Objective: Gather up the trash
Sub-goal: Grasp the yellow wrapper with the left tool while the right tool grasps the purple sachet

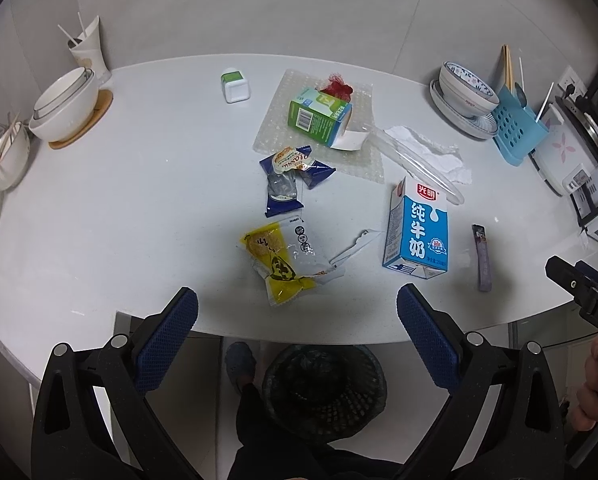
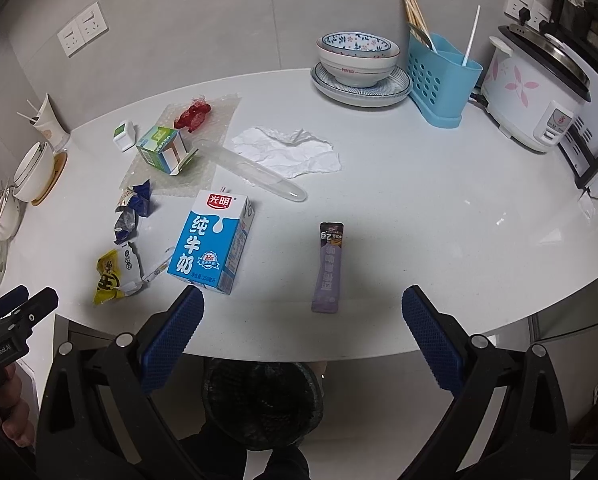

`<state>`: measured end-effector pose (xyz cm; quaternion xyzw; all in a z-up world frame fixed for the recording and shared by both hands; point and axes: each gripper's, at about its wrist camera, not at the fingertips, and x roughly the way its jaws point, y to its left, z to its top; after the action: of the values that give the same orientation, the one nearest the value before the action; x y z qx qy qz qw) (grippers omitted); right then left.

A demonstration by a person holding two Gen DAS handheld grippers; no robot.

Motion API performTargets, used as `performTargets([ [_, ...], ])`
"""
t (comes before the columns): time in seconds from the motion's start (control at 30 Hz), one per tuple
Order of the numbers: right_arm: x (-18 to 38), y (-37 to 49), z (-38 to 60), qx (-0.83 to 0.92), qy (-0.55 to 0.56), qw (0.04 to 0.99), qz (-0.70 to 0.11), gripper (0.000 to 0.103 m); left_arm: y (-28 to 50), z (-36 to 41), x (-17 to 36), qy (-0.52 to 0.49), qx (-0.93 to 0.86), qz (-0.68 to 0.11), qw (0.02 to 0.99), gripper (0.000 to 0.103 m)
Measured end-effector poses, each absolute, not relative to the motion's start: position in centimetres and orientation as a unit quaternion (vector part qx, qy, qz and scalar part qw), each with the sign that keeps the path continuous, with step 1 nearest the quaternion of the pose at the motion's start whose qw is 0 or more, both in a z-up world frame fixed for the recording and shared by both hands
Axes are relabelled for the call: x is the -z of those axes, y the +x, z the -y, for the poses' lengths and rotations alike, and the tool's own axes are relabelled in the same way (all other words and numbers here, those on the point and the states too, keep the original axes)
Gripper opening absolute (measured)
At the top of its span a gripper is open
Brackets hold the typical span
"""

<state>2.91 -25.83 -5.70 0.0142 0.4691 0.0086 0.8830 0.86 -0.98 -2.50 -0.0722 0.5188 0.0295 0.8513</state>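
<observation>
Trash lies on the white table (image 1: 139,200): a yellow snack wrapper (image 1: 283,266), blue wrappers (image 1: 287,180), a blue milk carton (image 1: 417,230), a purple sachet (image 1: 483,258), a green box (image 1: 319,116) on bubble wrap, crumpled paper (image 1: 431,152) and a clear plastic tube (image 1: 415,162). A dark mesh bin (image 1: 325,390) stands on the floor below the table's front edge. My left gripper (image 1: 297,316) is open and empty above the edge, near the yellow wrapper. My right gripper (image 2: 303,318) is open and empty, just before the purple sachet (image 2: 329,268) and milk carton (image 2: 213,242).
Stacked white bowls (image 1: 65,100) and a cup stand at the left. Patterned bowls on a plate (image 2: 359,64), a blue utensil holder (image 2: 439,76) and a rice cooker (image 2: 535,88) stand at the back right. A small white box (image 1: 237,86) sits near the bubble wrap.
</observation>
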Motion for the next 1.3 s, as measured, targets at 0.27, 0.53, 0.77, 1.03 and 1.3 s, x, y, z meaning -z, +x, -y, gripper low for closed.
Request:
performTargets([
  [0.27, 5.7, 3.1, 25.8, -0.008, 0.014, 0.883, -0.469, 0.095, 1.2, 0.8, 2.4, -0.071, -0.033, -0.521, 0.85, 0.097],
  [0.53, 8.1, 5.4, 25.8, -0.004, 0.002, 0.869, -0.495, 0.092, 3.2, -1.0, 5.1, -0.083, -0.041, -0.54, 0.837, 0.096],
  [0.77, 11.4, 8.3, 26.3, 0.008, 0.001, 0.849, -0.529, 0.085, 5.8, -2.8, 9.3, -0.089, -0.047, -0.572, 0.814, 0.095],
  [1.03, 14.1, 11.4, 26.9, 0.022, 0.013, 0.826, -0.562, 0.076, 8.6, -3.3, 13.1, -0.093, -0.047, -0.605, 0.789, 0.094],
  [1.3, 16.1, 13.9, 28.2, 0.039, 0.038, 0.804, -0.592, 0.069, 9.6, -3.3, 15.4, -0.084, -0.047, -0.625, 0.775, 0.086],
])
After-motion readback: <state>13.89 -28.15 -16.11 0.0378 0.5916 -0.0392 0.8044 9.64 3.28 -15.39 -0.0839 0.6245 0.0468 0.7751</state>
